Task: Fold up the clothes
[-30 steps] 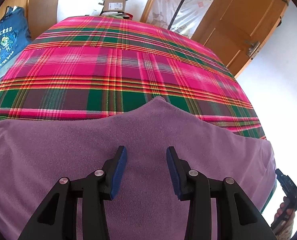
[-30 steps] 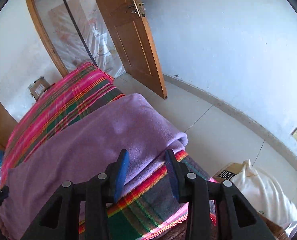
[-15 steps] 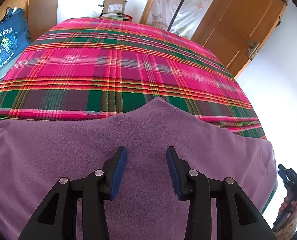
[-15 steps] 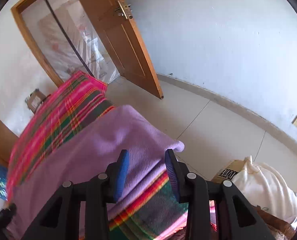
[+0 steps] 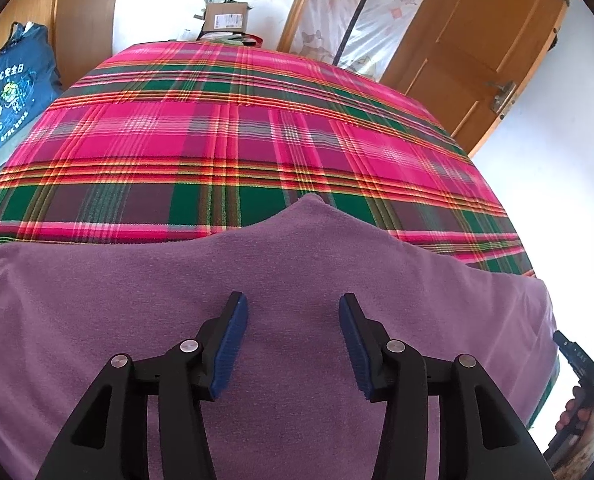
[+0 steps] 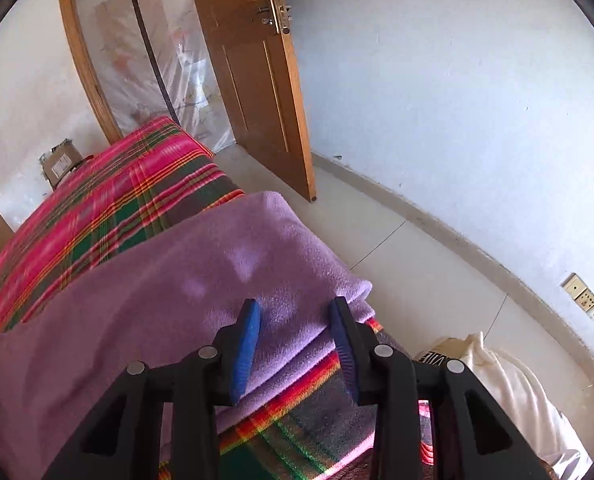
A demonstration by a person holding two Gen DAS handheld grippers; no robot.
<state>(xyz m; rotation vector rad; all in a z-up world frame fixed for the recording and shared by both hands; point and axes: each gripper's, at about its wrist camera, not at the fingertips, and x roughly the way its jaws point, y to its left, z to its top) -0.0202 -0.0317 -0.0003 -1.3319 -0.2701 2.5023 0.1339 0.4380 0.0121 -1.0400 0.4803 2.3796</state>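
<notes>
Left gripper (image 5: 293, 336) spread, just widened, nothing pinched; right gripper (image 6: 295, 340) spread at purple fleece garment (image 6: 169, 304) corner. Risk: snagging only 1 layer, skewing fold over plaid bedspread (image 5: 233, 140).

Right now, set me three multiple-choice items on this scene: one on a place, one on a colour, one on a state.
1. Where does the purple garment lie?
A. On the plaid cover
B. On the floor
C. On the door

2. What colour are the gripper pads?
A. Red
B. Blue
C. White

3. How does the left gripper stand?
A. Shut on the garment
B. Shut on the cover
C. Open above the garment

Answers:
1 A: the garment spreads over the near part of the cover.
2 B: both wrist views show blue pads on black fingers.
3 C: its jaws have just been opening, with a clear gap between the pads and nothing pinched.
</notes>
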